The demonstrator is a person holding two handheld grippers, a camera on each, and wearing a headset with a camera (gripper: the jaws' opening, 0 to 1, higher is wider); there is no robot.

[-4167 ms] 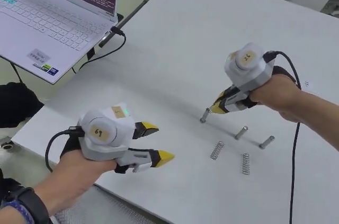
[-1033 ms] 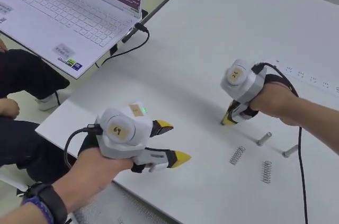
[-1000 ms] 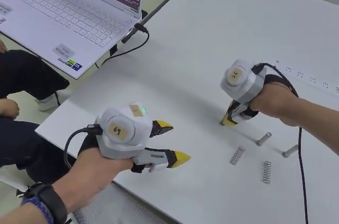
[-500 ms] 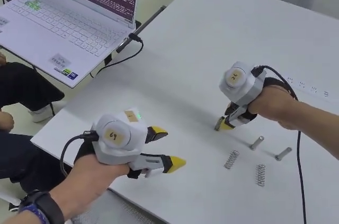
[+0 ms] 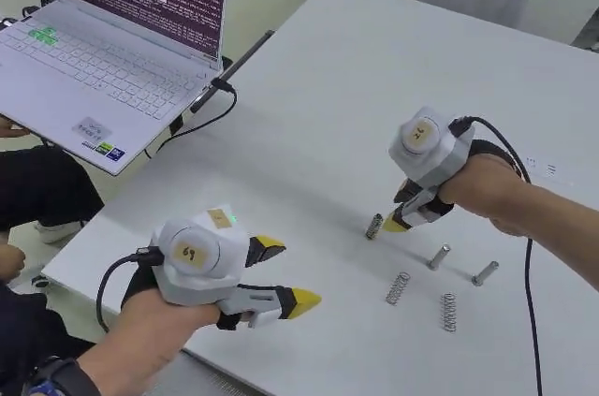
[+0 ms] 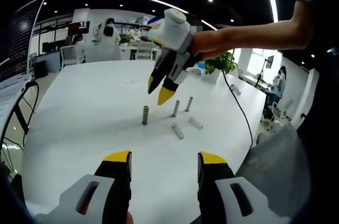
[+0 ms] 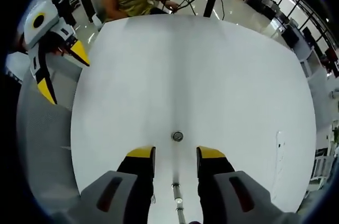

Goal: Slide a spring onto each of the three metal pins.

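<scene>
One upright metal pin wears a spring; in the left gripper view this pin stands mid-table, and in the right gripper view its round top shows just ahead of my jaws. My right gripper hovers beside it, open and holding nothing. Two bare pins stand to its right. Two loose springs lie flat in front of them. My left gripper is open near the table's front edge, apart from all of it.
An open laptop sits off the table's left side, with a black cable running to the table edge. A person's legs show below the laptop. The white table stretches bare behind the pins.
My right gripper has drawn slightly back from the first pin, so the spring on that pin now shows. The left gripper has held its place; the view itself has shifted.
</scene>
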